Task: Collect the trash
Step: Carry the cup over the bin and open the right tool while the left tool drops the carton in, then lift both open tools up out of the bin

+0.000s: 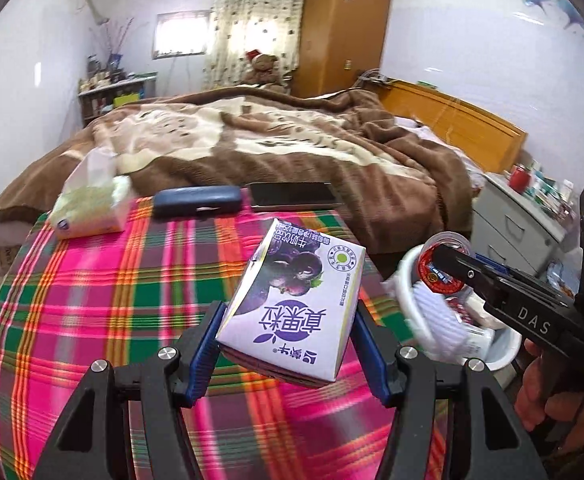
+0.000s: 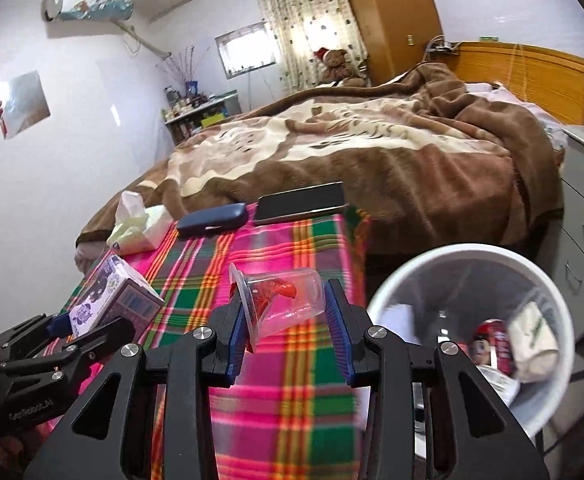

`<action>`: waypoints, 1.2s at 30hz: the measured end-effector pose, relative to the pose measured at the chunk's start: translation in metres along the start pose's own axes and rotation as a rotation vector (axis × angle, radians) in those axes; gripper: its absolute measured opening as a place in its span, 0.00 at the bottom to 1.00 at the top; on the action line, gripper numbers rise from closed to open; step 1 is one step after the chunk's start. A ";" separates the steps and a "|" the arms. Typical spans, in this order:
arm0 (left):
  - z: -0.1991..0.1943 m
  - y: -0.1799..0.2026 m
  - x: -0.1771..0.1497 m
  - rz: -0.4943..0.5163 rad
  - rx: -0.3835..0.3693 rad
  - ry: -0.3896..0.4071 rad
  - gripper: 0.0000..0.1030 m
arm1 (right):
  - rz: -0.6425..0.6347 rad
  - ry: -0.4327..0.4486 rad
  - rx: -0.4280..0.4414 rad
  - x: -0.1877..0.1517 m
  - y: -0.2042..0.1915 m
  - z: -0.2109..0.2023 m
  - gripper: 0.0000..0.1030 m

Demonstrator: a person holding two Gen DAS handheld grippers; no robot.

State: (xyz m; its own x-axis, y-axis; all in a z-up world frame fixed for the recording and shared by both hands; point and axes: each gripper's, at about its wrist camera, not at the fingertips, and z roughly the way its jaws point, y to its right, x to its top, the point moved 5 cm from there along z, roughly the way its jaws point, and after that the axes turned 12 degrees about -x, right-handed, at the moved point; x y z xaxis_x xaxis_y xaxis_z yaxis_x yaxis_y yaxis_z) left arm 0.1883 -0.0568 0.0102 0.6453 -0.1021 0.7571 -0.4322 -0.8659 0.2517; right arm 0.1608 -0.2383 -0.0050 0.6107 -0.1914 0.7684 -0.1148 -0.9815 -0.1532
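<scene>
My left gripper (image 1: 287, 344) is shut on a purple-and-white milk carton (image 1: 292, 296), with the blue pads pressing its two sides above the plaid tablecloth (image 1: 91, 300). My right gripper (image 2: 287, 320) is shut on a clear plastic cup (image 2: 283, 300) that lies on its side, its red lid peeled back. From the left wrist view, the right gripper (image 1: 458, 268) holds that cup (image 1: 444, 256) over the near rim of a white trash bin (image 1: 420, 320). In the right wrist view the bin (image 2: 412, 276) stands beside the table's right edge with wrappers inside. The left gripper (image 2: 71, 326) and carton (image 2: 119, 300) show at lower left.
At the table's far edge lie a tissue pack (image 1: 87, 208), a dark blue glasses case (image 1: 197, 202) and a flat dark phone (image 1: 294, 196). A bed with a brown blanket (image 1: 271, 136) stands behind. A grey bedside cabinet (image 1: 520, 224) stands to the right of the bin.
</scene>
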 end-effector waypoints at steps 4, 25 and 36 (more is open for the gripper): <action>0.011 0.030 0.000 0.027 -0.036 -0.016 0.60 | 0.027 0.009 -0.034 -0.002 0.029 -0.009 0.37; 0.118 0.158 -0.004 0.142 -0.196 -0.175 0.60 | 0.098 -0.108 -0.204 -0.022 0.144 0.008 0.37; 0.156 0.166 -0.004 0.127 -0.204 -0.231 0.62 | 0.060 -0.177 -0.233 -0.027 0.160 0.021 0.42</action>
State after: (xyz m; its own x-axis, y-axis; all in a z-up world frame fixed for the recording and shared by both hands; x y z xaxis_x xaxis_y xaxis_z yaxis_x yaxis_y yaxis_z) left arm 0.2119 -0.2766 -0.0448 0.6939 -0.3318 0.6390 -0.6204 -0.7259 0.2969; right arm 0.1423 -0.3897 -0.0634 0.7221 -0.2656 0.6388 -0.3193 -0.9471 -0.0328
